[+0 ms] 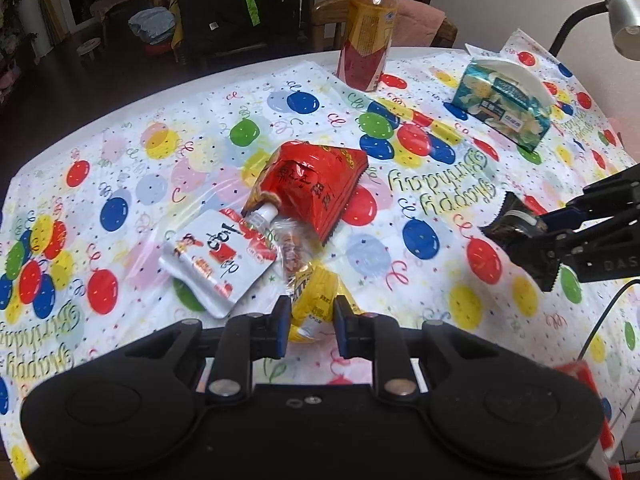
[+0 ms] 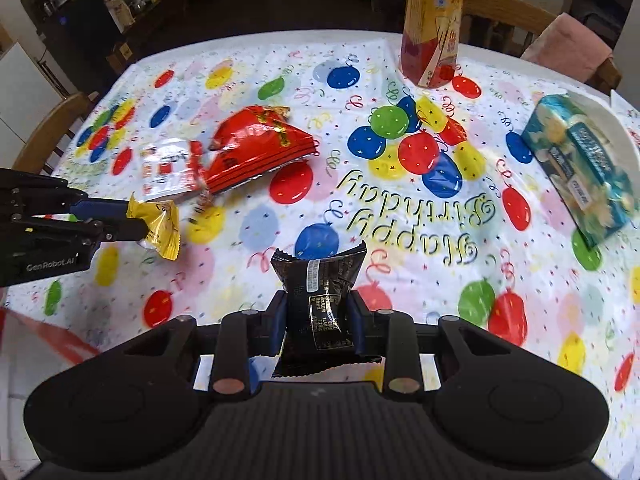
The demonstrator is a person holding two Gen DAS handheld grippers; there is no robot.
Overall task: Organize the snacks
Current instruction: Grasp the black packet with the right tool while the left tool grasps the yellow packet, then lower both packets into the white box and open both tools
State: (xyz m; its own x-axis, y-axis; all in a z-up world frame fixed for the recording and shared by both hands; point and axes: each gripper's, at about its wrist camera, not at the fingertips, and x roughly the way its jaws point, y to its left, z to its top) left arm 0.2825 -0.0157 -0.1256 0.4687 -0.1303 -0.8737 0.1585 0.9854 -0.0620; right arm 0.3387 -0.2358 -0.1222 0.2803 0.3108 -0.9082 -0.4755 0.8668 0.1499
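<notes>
Both grippers, left gripper (image 1: 309, 322) and right gripper (image 2: 316, 322), are matte black with blue finger pads (image 1: 282, 326), metal pivot screws and round side housings. The left body reads "GenRobot.AI".

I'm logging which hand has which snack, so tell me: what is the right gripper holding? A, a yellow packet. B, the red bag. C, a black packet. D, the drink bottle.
C: in the right wrist view the right gripper is closed on the black packet, while the left gripper pinches the yellow packet.

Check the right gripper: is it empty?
No, the right gripper is shut on a black snack packet, held upright between its fingers above the tablecloth.
</notes>
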